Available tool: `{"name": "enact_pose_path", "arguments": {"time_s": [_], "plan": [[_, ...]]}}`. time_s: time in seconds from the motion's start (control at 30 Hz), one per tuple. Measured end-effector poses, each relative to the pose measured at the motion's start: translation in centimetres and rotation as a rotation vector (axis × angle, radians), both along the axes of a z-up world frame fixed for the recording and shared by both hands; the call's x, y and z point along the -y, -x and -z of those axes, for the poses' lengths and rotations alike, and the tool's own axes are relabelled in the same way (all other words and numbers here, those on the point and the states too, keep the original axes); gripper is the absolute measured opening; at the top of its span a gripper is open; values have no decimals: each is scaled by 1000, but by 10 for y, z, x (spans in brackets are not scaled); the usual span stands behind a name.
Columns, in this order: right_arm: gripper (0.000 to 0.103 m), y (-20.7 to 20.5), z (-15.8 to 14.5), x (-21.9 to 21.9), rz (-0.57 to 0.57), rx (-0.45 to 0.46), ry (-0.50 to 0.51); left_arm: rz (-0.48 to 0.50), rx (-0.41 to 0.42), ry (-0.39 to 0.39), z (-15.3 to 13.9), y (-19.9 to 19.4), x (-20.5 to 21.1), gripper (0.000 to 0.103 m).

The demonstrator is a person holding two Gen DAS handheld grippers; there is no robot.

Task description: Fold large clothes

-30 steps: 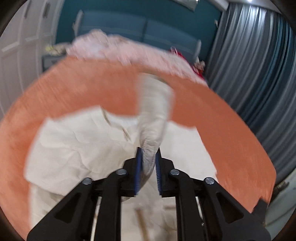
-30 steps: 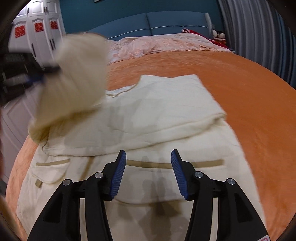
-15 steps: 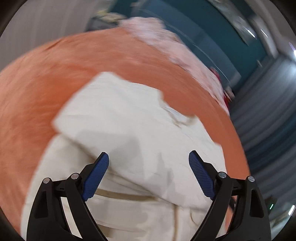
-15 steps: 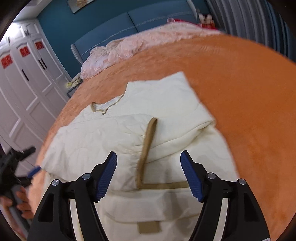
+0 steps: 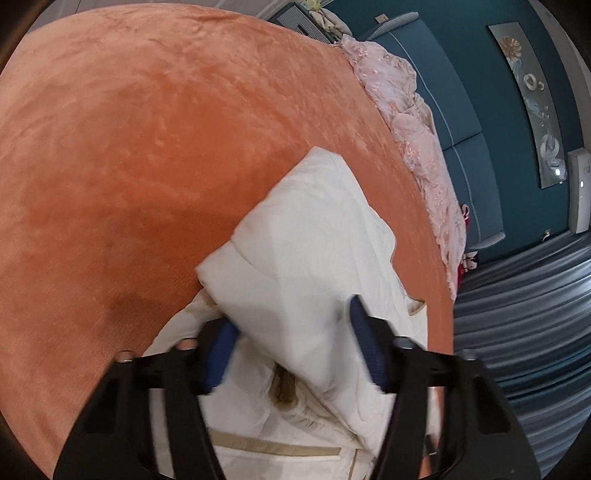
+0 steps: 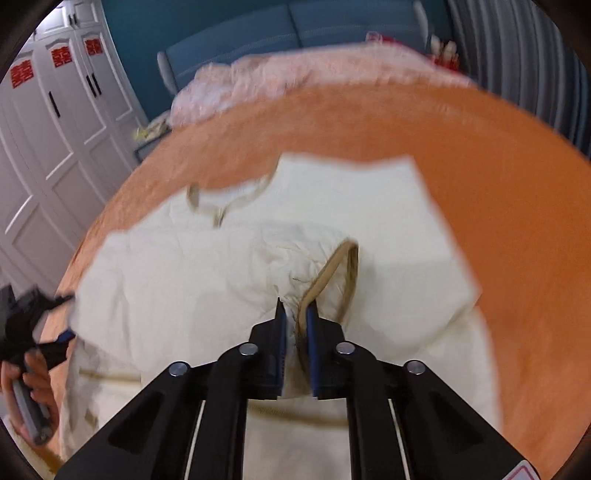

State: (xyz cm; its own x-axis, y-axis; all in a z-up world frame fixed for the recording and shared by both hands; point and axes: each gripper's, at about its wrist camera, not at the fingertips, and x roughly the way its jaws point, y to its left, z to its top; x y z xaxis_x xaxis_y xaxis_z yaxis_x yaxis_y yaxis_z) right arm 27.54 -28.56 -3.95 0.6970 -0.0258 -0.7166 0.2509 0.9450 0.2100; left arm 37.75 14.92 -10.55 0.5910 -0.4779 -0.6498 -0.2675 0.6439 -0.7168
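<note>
A large cream padded jacket (image 6: 236,280) with tan trim lies on the orange bedspread (image 6: 517,206). It also shows in the left wrist view (image 5: 317,236), with a sleeve folded across the body. My right gripper (image 6: 295,325) is shut on the tan-trimmed cuff (image 6: 332,273) of the folded sleeve, near the jacket's middle. My left gripper (image 5: 291,347) is open, its jaws wide on either side of the folded sleeve at the jacket's left edge. It also appears at the far left of the right wrist view (image 6: 48,325).
A pink lace cover (image 6: 295,77) lies bunched at the head of the bed before a blue headboard (image 6: 295,26). White wardrobe doors (image 6: 55,122) stand at the left. Grey curtains (image 5: 524,317) hang at the right.
My left gripper let go of the sleeve it had carried over and now stands open at the jacket's left edge. My right gripper came down and shut on the sleeve's tan cuff.
</note>
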Motion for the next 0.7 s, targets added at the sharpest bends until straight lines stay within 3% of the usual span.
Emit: {"name": "enact_pose_path", "arguments": {"time_s": [0.03, 0.13, 0.2, 0.37, 0.5, 0.7], "plan": [[6, -1, -10, 4, 9, 23, 17, 5, -4, -7, -1, 2, 1, 29], [5, -2, -38, 25, 49, 95, 40, 33, -4, -59, -2, 1, 11, 19], [5, -7, -36, 32, 59, 79, 73, 56, 3, -118, -2, 5, 22, 17], [5, -18, 20, 30, 54, -75, 147, 72, 25, -343, 4, 12, 49, 16], [5, -21, 49, 35, 50, -124, 115, 110, 73, -482, 6, 18, 63, 16], [6, -20, 68, 26, 43, -138, 155, 135, 106, -576, 12, 17, 73, 16]]}}
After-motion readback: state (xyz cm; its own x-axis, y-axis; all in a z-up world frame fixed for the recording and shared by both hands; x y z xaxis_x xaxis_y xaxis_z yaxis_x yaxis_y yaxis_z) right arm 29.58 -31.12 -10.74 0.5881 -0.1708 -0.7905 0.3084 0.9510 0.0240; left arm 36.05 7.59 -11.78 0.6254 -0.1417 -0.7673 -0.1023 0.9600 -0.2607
